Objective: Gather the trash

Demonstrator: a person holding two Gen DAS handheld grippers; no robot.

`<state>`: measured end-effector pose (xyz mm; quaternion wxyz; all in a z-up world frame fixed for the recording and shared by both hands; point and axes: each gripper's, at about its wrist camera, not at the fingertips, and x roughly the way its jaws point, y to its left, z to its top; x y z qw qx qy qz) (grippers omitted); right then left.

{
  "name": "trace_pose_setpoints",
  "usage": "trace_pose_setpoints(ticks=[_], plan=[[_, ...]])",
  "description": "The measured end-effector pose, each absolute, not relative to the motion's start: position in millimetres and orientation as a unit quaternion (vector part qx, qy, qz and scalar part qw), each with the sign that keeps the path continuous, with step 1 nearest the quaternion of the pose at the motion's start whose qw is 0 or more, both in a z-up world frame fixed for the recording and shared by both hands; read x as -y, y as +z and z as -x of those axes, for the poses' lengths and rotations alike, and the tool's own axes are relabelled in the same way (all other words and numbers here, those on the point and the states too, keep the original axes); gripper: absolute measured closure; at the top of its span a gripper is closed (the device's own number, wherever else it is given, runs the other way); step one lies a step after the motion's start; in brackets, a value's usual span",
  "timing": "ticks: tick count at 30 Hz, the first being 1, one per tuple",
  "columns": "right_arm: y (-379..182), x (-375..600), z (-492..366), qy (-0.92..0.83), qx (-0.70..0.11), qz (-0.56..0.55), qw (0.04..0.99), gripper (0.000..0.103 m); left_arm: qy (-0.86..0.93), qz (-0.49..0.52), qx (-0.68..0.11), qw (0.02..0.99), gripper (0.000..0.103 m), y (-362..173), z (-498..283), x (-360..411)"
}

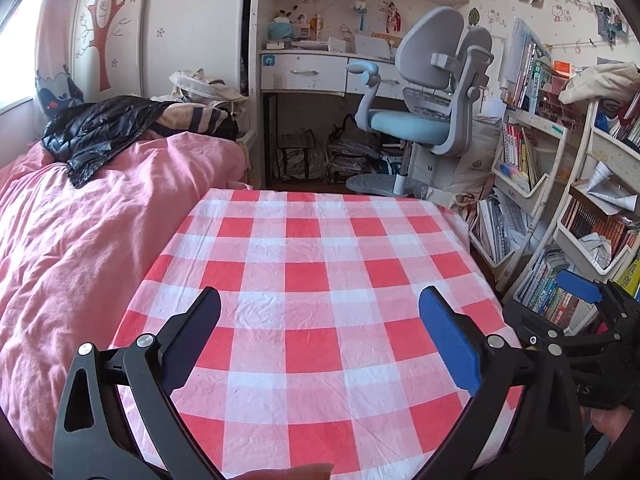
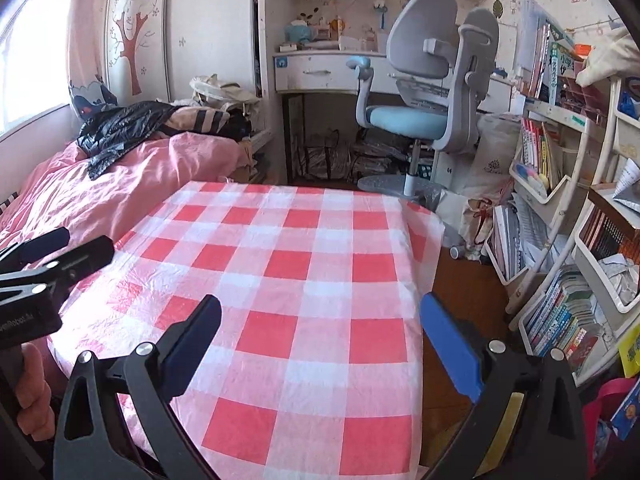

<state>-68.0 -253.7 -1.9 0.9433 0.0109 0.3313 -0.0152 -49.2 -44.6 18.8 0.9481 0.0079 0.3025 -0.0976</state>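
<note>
Over the checked tablecloth (image 1: pixel 320 280) both grippers hover with nothing in them. The left gripper (image 1: pixel 320 332) has its fingers spread wide above the cloth's near half; the right gripper (image 2: pixel 320 336) is equally wide, sitting toward the cloth's right edge, half over the wooden floor (image 2: pixel 456 288). The cloth's top is bare. Left of it lies a pink bed (image 1: pixel 80 248) with a crumpled black bag (image 1: pixel 104 132) near its far end.

place: child's bedroom at home | showing: pink bed (image 1: pixel 80 220), study desk (image 1: pixel 316 68), desk chair (image 1: pixel 428 92), bookshelves (image 1: pixel 560 184) lining wall
</note>
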Motion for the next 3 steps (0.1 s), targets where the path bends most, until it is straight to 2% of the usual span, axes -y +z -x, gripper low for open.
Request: trace_pose_setpoints(ticks=[3], plan=[[-20, 262, 46, -0.021, -0.375, -0.034, 0.926, 0.008, -0.081, -0.017, -0.328, 0.941, 0.007, 14, 40, 39]])
